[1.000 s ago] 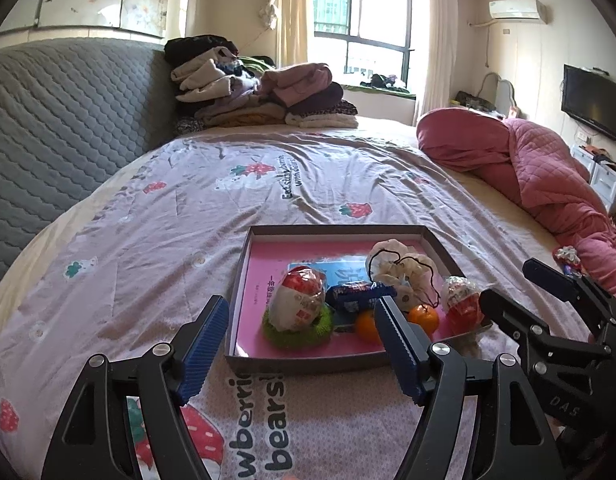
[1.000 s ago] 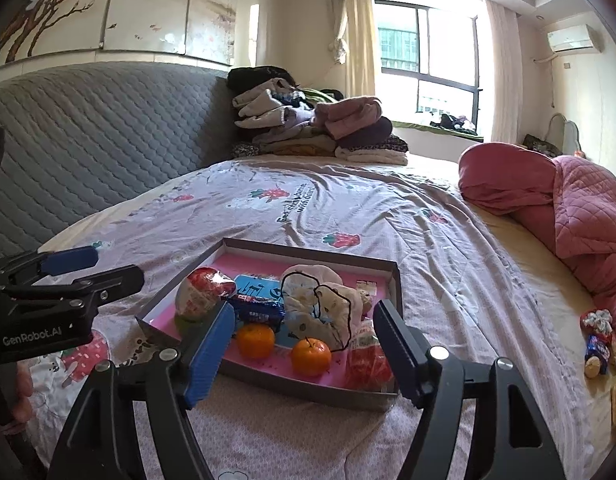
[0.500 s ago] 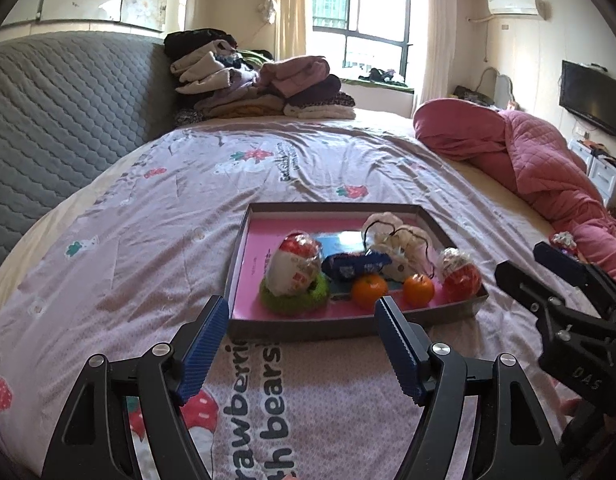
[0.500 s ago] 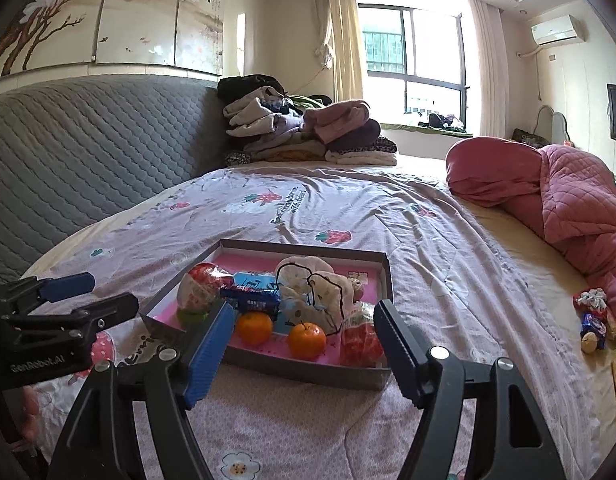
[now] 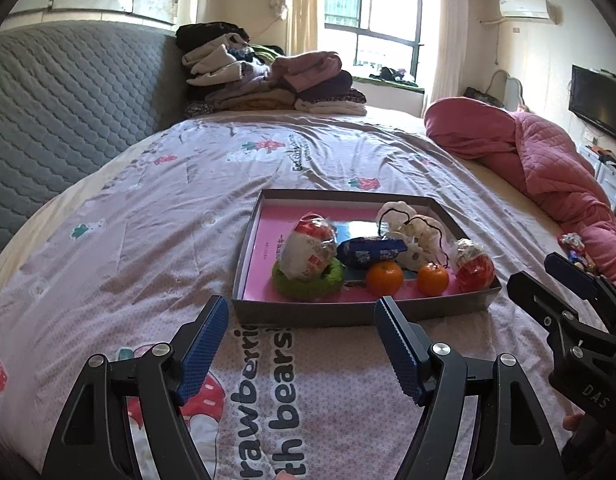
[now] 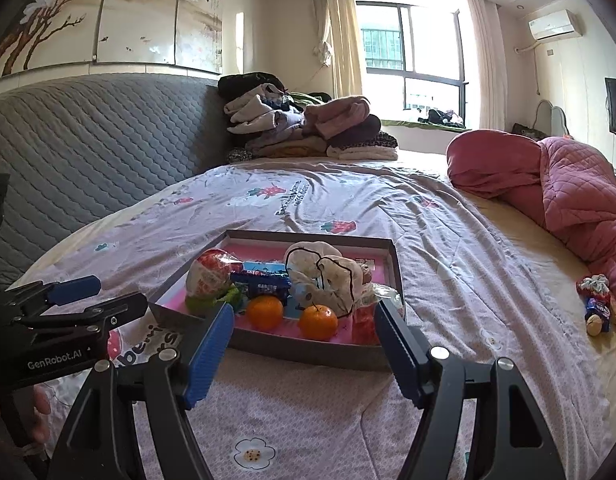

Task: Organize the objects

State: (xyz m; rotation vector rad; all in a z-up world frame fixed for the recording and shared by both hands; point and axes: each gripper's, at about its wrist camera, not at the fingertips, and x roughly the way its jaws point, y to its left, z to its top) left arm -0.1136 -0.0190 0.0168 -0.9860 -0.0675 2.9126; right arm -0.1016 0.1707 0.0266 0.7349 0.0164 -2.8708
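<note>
A grey tray with a pink floor (image 5: 268,240) (image 6: 395,268) lies on the bed. It holds a wrapped red-and-white egg toy (image 5: 308,250) on a green ring (image 5: 308,284), a blue snack packet (image 5: 367,252), two oranges (image 5: 384,278) (image 5: 432,279), a white cloth pouch (image 5: 415,236) and a red wrapped toy (image 5: 473,270). My left gripper (image 5: 302,344) is open and empty, just short of the tray's near wall. My right gripper (image 6: 304,348) is open and empty, in front of the tray's near right corner. Each gripper shows at the edge of the other's view.
The tray lies on a strawberry-print sheet (image 5: 148,220). A rolled pink quilt (image 5: 539,160) lies at the right. Folded clothes (image 5: 268,76) are stacked at the far end by a grey headboard (image 5: 60,92). Small wrapped items (image 6: 597,304) lie on the bed at the right.
Both grippers have drawn back from the tray and risen a little; the tray looks farther off. Both stay open and empty. The tray's contents have not moved.
</note>
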